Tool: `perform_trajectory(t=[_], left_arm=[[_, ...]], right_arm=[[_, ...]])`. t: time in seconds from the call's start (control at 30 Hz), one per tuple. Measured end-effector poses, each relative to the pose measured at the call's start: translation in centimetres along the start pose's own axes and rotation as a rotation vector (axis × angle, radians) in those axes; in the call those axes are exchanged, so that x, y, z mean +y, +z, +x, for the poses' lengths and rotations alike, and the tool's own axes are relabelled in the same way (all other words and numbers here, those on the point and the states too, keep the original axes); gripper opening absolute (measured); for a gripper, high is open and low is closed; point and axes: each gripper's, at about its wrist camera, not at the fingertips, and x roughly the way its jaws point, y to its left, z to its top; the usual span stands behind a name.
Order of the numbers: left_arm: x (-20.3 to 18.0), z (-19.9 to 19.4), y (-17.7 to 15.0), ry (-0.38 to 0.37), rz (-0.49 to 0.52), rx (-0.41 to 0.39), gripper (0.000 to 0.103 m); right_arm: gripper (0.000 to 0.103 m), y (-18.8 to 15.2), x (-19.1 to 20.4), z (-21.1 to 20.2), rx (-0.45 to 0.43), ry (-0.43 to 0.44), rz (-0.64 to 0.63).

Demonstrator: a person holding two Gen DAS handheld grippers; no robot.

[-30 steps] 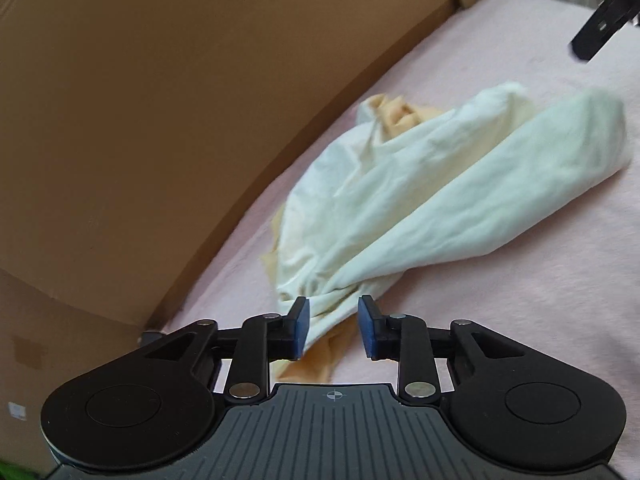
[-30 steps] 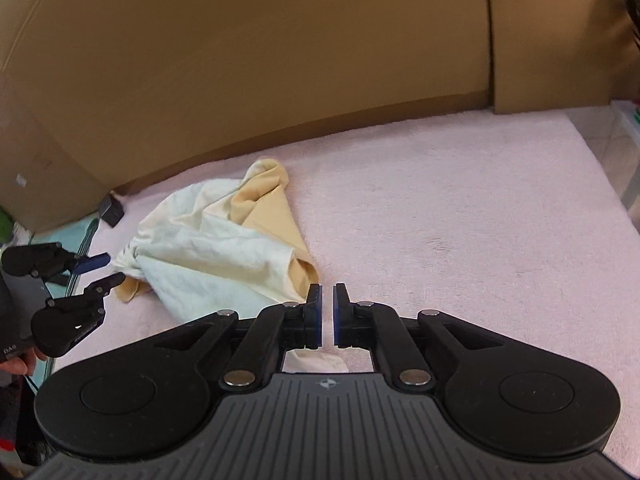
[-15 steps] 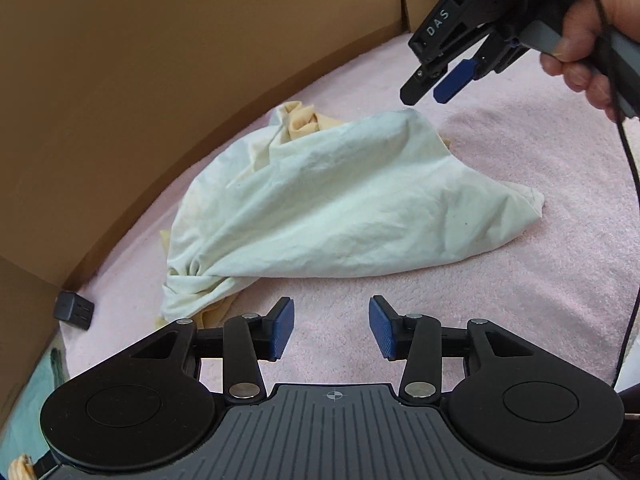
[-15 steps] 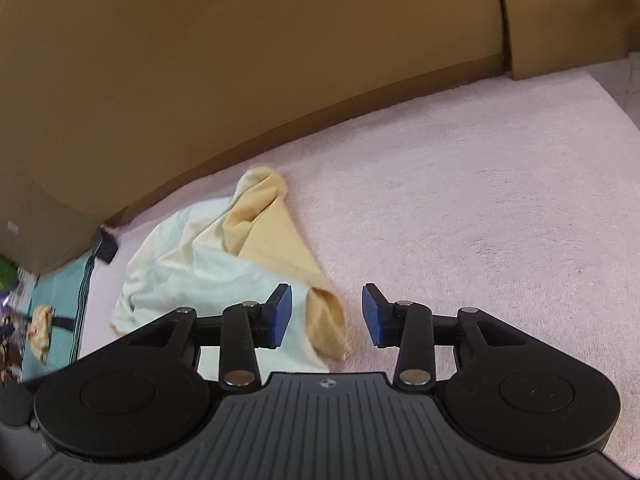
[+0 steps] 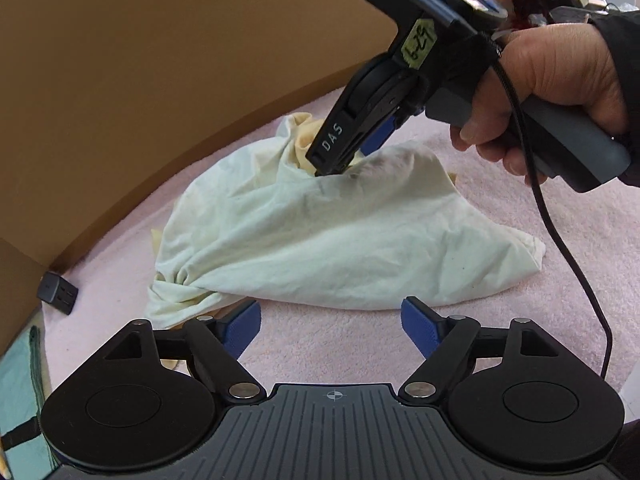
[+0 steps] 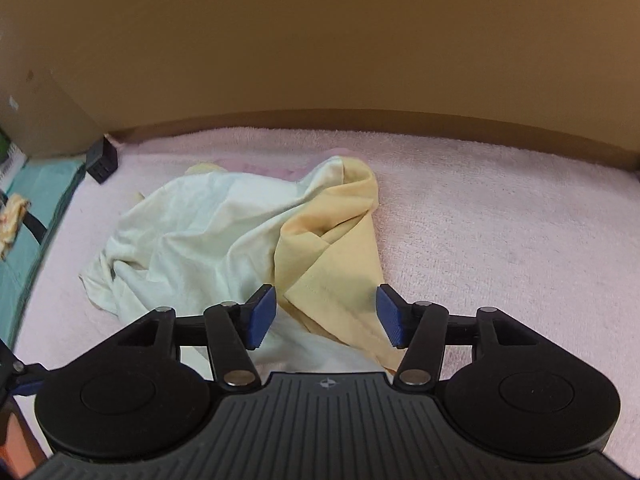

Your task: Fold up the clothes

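A crumpled pale cream garment (image 5: 320,240) with a yellow part lies in a heap on the pink towel surface (image 5: 540,360). My left gripper (image 5: 330,328) hovers just short of the heap's near edge. Its jaws are opening, with only bare towel between them. In the right wrist view the cream cloth (image 6: 192,232) lies to the left and the yellow fold (image 6: 332,248) in the middle. My right gripper (image 6: 326,316) stands over that yellow fold, jaws opening, the fold between the pads but not pinched. Seen from the left wrist, the right gripper (image 5: 332,164), held by a hand (image 5: 560,80), has its tips at the heap's top.
A brown cardboard wall (image 5: 160,80) curves round the back and left of the surface. A small black adapter (image 5: 58,294) sits at the wall's foot, left of the heap. A black cable (image 5: 576,276) hangs from the right gripper. A teal cloth (image 6: 40,200) lies off the left edge.
Both grippers opened wider; the left one let go of the cloth's bunched end. The right gripper moved in over the heap and came down onto its yellow part.
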Motion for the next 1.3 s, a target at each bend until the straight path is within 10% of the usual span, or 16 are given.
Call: perform_trajectory(t=[0.17,0.37,0.83,0.97,1.03,1.3], left_arm=[[0.3,0.2,-0.2,0.010,0.003,0.010,0.087],[1.2,1.1,0.0,0.012,-0.027,0.025,0.087],[2.0,1.4,1.3,0.017,-0.029,0.018,0.087],[1.9,1.7,1.0,0.019,-0.041,0.031,0.087],[1.9,1.8,0.8,0.017,-0.054,0.035,0.087],[1.7,2.3,1.3,0.025,-0.084,0.039,0.087]], right_arm=[[0.011,0.0,-0.6,-0.2,-0.015,-0.004,0.017],[0.006,0.8,-2.7,-3.7,-0.123,-0.063,0.047],[0.003,3.9,-10.7,-4.7,-0.241,-0.549,0.026],[0.020,3.1,-12.2,-4.2,-0.193,-0.581,0.089],[0.044,2.0,-11.9,-4.8,-0.202,-0.575,0.112],[0.046,-4.2,-5.2,-7.4,-0.101,-0.159,0.019]])
